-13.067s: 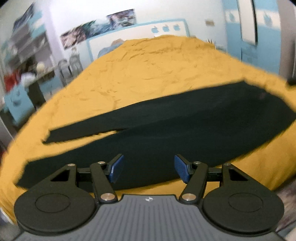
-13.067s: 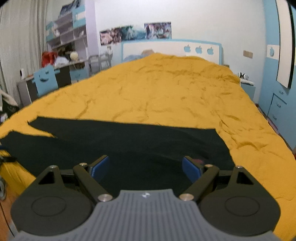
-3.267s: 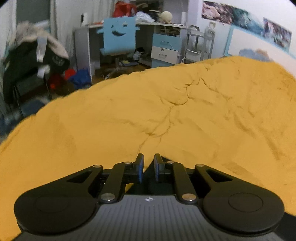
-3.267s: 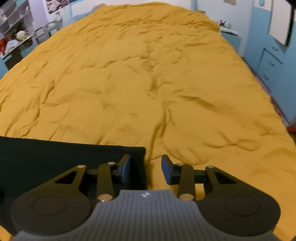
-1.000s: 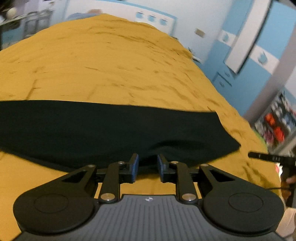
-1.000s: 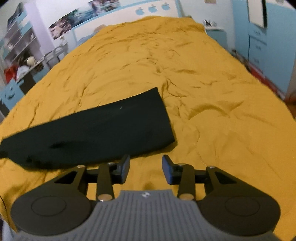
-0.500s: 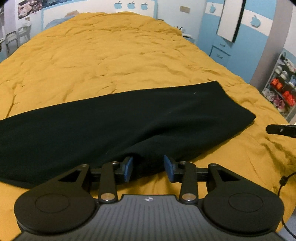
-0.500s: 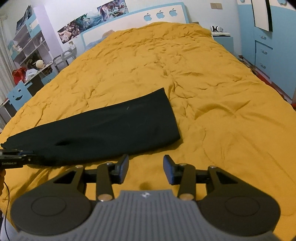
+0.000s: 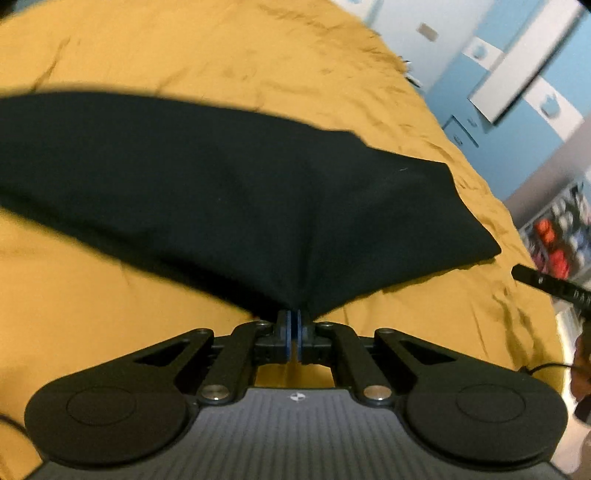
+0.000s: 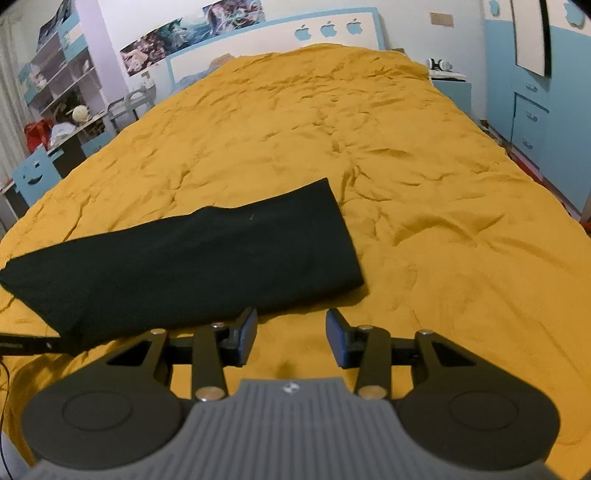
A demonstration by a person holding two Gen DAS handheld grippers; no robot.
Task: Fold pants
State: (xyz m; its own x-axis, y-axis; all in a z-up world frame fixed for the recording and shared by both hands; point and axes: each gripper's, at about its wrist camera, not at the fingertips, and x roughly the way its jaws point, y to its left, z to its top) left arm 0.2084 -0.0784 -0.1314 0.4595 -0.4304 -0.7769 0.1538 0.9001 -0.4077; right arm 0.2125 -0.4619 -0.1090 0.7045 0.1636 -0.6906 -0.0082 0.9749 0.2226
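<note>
In the left wrist view the left gripper sits low in the centre of the frame with its blue pads pressed almost together, pinching the near edge of the black pants; the cloth rises to a small peak at the pinch and spreads away from it toward the upper left and the right. In the right wrist view the right gripper stands with a wide gap between its pads, holding nothing, over bare yellow bedspread just below and to the right of the pants; its left finger lies close to the dark hem, though whether it touches cannot be told. There the pants lie as a long, flat, doubled band running from the left edge of the frame up to a square end near the middle. The wrinkled bedspread fills most of both frames. At the top of the right wrist view stand a white headboard with blue apple shapes and posters above it; shelves and a cluttered desk occupy the upper left, and blue drawers the upper right. A black bar at the lower left edge of that view appears to be part of the other tool. At the right edge of the left wrist view a dark bar juts in beside a blurred shelf of coloured things.
</note>
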